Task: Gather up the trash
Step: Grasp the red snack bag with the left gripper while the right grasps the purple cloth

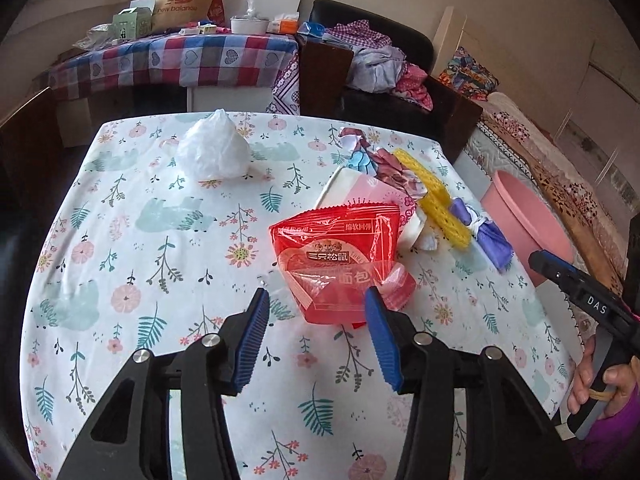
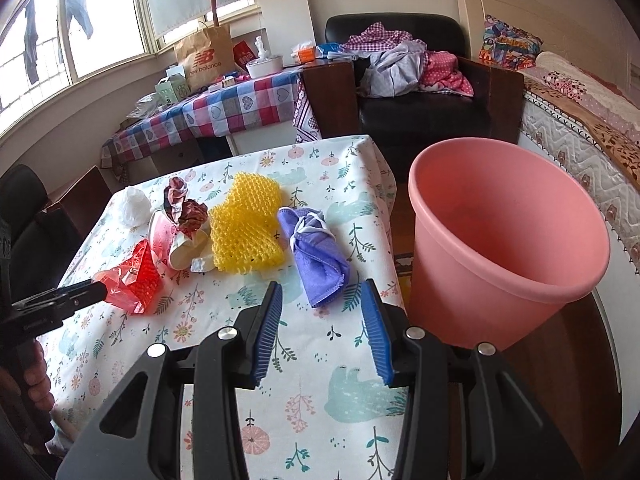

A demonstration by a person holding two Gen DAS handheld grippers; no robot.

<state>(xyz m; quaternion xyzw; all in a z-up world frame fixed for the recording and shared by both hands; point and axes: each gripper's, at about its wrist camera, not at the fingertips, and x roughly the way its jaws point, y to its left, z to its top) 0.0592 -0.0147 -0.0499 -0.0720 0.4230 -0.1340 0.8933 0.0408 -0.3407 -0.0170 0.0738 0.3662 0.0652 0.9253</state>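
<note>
Left gripper (image 1: 316, 300) stands open around the near end of the red snack wrapper (image 1: 340, 264) on the table (image 1: 120, 240), pads not yet pressing, probably to pinch it. Right gripper (image 2: 324, 300) waits open and empty beside the pink bin (image 2: 508, 240), which stands close for easy dropping.
</note>
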